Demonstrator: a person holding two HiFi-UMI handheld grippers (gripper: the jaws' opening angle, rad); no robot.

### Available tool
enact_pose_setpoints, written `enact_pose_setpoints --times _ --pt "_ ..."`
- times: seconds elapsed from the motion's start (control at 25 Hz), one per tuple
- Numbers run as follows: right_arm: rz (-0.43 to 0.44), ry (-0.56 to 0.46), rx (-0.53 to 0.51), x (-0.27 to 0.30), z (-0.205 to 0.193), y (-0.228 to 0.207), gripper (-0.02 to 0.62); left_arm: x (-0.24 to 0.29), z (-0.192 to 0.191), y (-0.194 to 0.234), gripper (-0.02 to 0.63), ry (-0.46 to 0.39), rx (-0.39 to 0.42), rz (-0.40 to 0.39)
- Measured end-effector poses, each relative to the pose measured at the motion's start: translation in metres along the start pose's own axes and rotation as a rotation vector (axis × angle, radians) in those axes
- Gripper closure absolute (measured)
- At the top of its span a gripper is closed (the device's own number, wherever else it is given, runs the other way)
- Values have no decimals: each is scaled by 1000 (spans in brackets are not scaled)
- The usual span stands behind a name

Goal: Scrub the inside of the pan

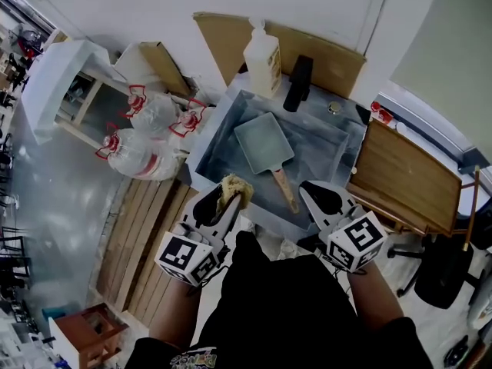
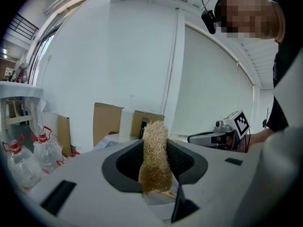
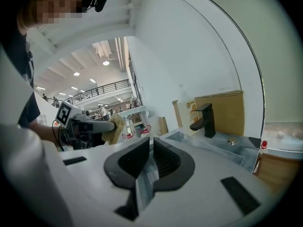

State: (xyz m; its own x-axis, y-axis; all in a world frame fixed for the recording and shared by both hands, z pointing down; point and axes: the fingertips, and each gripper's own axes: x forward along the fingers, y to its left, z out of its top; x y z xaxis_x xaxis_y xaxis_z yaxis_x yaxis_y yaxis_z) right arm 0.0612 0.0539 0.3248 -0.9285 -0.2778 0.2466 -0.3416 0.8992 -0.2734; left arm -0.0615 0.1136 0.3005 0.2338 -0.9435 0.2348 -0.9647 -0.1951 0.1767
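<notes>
Left gripper view is showing the left gripper [image 2: 155, 143] pinching a tan scrubbing sponge [image 2: 154, 160], upright between its jaws. Right gripper view is showing the right gripper [image 3: 151, 148] with its jaws pressed together and nothing between them, and a black faucet [image 3: 204, 119] beyond. Only the head view is showing the pan [image 1: 263, 142]. It is lying inside the grey sink [image 1: 338, 148], wooden handle [image 1: 284, 191] pointing toward the person, with both grippers hanging by the near rim. A soap bottle [image 1: 262, 56] is standing behind the sink.
</notes>
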Motion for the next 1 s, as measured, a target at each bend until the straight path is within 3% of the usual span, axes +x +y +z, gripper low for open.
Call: enact_pose_setpoints --times 0.48,1.0 --pt "-84 108 115 64 -32 -22 512 41 -5 57 462 79 -1 -102" --pt "-199 350 251 127 -117 -58 446 103 -40 109 462 228 -12 -240"
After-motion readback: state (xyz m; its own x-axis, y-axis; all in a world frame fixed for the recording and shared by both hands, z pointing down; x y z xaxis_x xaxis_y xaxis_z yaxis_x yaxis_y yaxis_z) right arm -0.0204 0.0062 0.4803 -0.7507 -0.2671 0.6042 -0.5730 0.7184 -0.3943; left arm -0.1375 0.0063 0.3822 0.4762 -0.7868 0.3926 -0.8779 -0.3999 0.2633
